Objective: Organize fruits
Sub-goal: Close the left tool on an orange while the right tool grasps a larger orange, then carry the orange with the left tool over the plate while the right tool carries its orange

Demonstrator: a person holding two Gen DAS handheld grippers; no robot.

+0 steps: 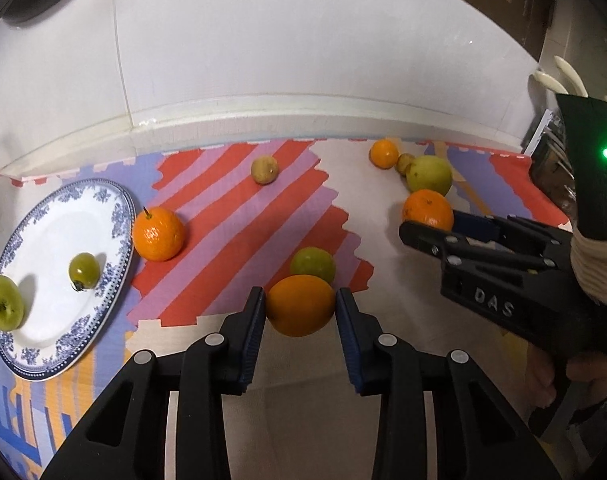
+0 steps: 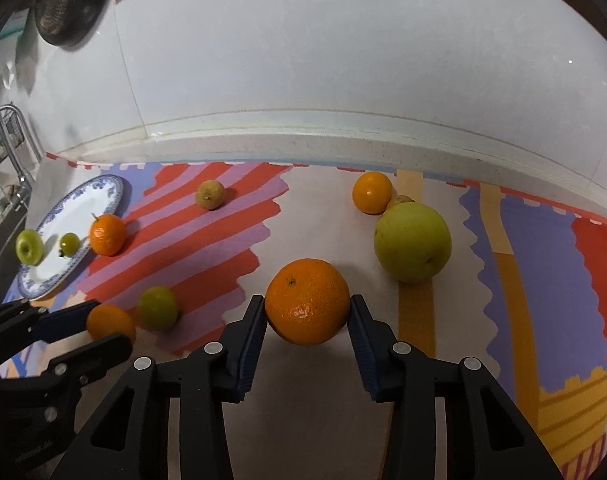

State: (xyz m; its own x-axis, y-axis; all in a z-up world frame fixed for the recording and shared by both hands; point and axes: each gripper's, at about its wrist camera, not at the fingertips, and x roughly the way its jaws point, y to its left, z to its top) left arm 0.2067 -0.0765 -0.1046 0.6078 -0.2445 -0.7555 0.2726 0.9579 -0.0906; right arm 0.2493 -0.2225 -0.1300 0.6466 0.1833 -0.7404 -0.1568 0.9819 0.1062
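Oranges are pinched, one (image 1: 300, 305) by the left gripper (image 1: 300, 312), another (image 2: 307, 301) by the right gripper (image 2: 307, 312); next, lift toward the plate (image 1: 43, 344).

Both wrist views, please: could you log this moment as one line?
left gripper: shut on smooth orange | right gripper: shut on dimpled orange | plate: two green fruits | mat: other fruit loose
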